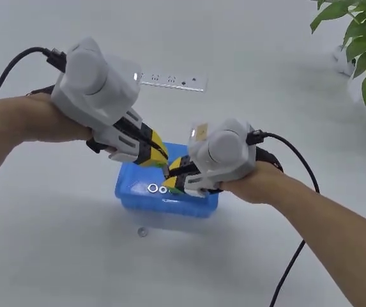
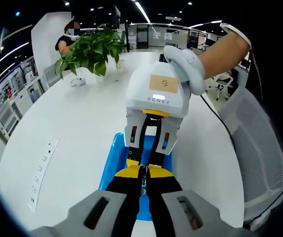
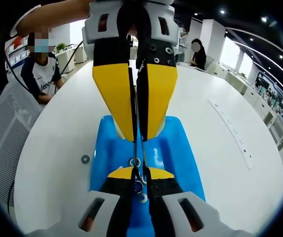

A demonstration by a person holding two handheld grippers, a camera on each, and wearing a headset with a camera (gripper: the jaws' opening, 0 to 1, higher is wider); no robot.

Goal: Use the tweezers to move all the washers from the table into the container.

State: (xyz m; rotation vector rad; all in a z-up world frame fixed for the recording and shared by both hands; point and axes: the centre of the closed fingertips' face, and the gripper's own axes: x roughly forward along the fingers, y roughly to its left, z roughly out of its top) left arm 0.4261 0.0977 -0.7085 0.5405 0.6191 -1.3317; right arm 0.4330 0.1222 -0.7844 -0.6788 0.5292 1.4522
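Spreading wide beneath everything, the white desk (image 1: 55, 256) carries a blue container (image 1: 170, 203), the landmark for the rest. A leafy plant (image 1: 361, 38) stands well beyond the container and off to its right. Directly above the container the two grippers meet tip to tip. The left gripper (image 1: 162, 158) reaches in from the container's left, and the right gripper (image 1: 172, 181) from its right, each held in a hand. A white power strip (image 1: 170, 81) lies flat on the desk beyond the container. Between the yellow jaws run the thin metal tweezers (image 3: 135, 150), above the container's floor; the left gripper has its jaws pressed together on them, and the right gripper is likewise pinched onto them. Two washers (image 1: 152, 188) rest inside the container, while one loose washer (image 1: 142, 232) lies on the desk just in front of the container.
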